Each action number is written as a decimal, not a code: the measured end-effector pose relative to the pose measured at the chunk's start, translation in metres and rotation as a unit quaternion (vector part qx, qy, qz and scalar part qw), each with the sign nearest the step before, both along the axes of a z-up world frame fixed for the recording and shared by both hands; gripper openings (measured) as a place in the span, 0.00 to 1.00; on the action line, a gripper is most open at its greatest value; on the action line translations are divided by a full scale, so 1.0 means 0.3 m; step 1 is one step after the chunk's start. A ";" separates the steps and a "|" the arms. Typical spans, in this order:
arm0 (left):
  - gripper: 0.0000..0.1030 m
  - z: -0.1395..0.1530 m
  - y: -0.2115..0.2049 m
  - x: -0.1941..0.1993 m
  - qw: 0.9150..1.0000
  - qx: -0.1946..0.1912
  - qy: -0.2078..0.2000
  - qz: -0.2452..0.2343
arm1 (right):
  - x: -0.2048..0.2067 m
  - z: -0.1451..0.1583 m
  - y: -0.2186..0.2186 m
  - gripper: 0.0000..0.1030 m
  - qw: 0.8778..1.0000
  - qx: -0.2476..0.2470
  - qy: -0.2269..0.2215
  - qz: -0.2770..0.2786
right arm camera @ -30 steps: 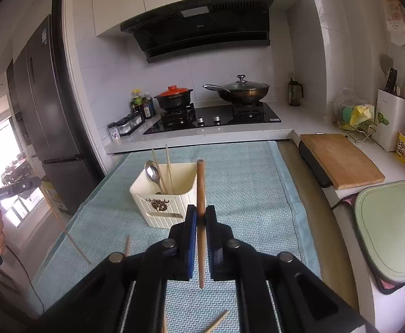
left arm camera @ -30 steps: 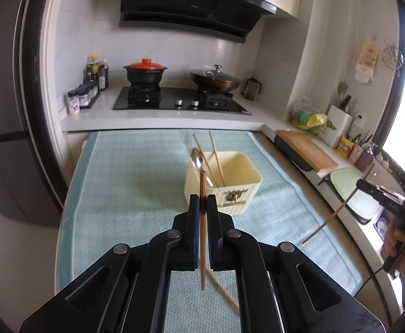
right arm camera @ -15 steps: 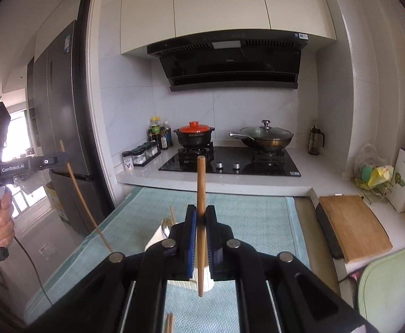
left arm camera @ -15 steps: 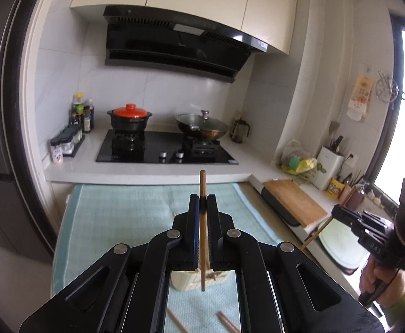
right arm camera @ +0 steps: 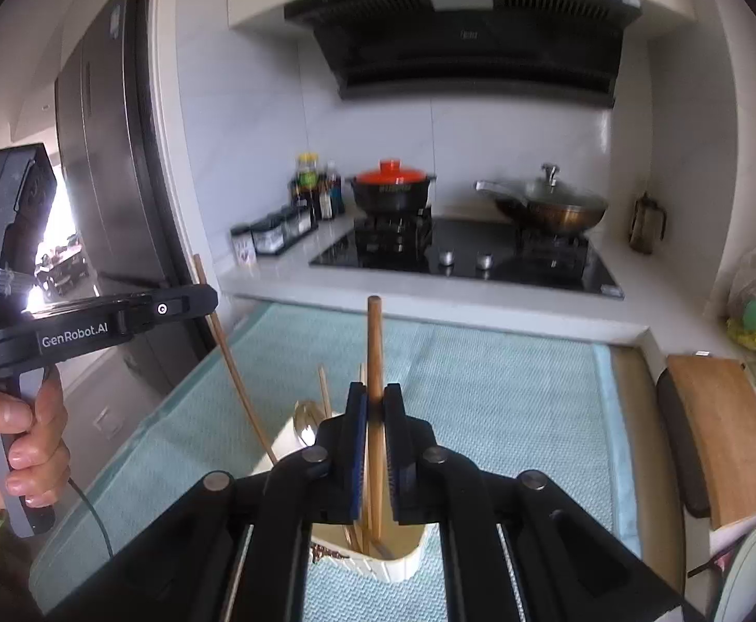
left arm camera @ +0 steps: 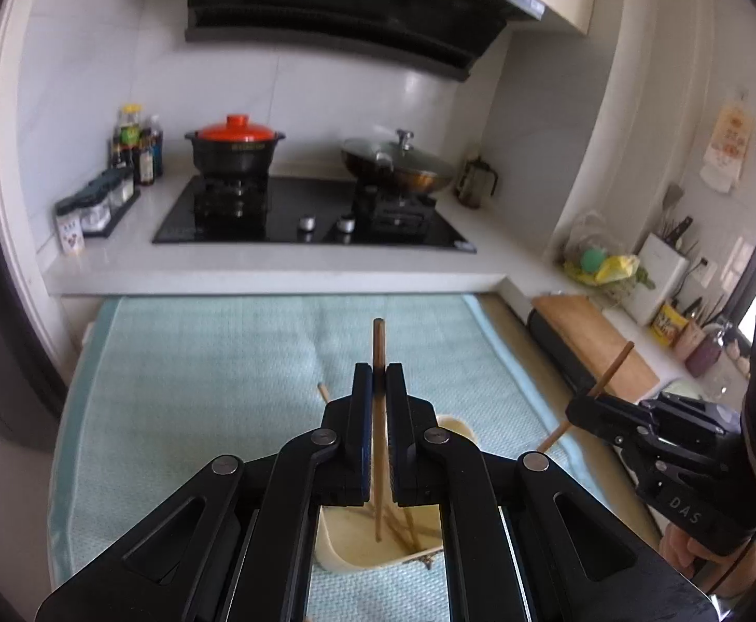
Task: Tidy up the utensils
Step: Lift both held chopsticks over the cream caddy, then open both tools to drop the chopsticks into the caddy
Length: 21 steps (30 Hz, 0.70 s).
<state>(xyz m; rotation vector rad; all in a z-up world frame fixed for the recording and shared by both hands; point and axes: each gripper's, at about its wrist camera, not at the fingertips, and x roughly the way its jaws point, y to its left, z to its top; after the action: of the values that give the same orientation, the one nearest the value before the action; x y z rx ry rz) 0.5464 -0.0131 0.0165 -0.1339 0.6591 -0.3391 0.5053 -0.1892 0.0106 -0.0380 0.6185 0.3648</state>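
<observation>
My left gripper (left arm camera: 378, 370) is shut on a wooden chopstick (left arm camera: 378, 342), held upright with its lower end inside the cream utensil holder (left arm camera: 357, 557) below. My right gripper (right arm camera: 374, 391) is shut on another wooden chopstick (right arm camera: 374, 331), also upright over the same holder (right arm camera: 404, 554). The holder contains other chopsticks and a metal spoon (right arm camera: 306, 422). In the left wrist view the right gripper (left arm camera: 580, 409) shows at the right with its chopstick. In the right wrist view the left gripper (right arm camera: 207, 300) shows at the left with its chopstick.
The holder stands on a light blue mat (left arm camera: 196, 363) on the counter. Behind are a black stove (left arm camera: 305, 217) with a red-lidded pot (left arm camera: 235, 147) and a wok (left arm camera: 399, 166), spice jars (left arm camera: 98, 202), and a wooden cutting board (right arm camera: 720, 430) at the right.
Both grippers have come down from their raised position over the holder. The lower ends of both chopsticks now reach into the holder. Both stay shut on their chopsticks.
</observation>
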 end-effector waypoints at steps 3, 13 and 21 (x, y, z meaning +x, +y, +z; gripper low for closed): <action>0.03 -0.100 -0.025 0.059 0.999 0.012 0.040 -0.004 | 0.103 -0.109 0.020 0.07 0.998 -0.006 0.065 0.007; 0.50 -0.139 -0.020 0.097 0.997 0.036 0.055 0.030 | 0.227 -0.119 0.035 0.33 0.997 0.001 0.073 -0.017; 0.85 0.063 0.072 -0.233 0.996 0.077 -0.019 0.035 | -0.073 0.114 -0.025 0.45 1.000 -0.004 0.012 -0.011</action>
<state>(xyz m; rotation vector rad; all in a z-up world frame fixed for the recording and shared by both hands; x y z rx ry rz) 0.4766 0.0086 0.0354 -0.0035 0.6387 -0.2231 0.4833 -0.1966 0.0449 -0.0345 0.6445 0.3425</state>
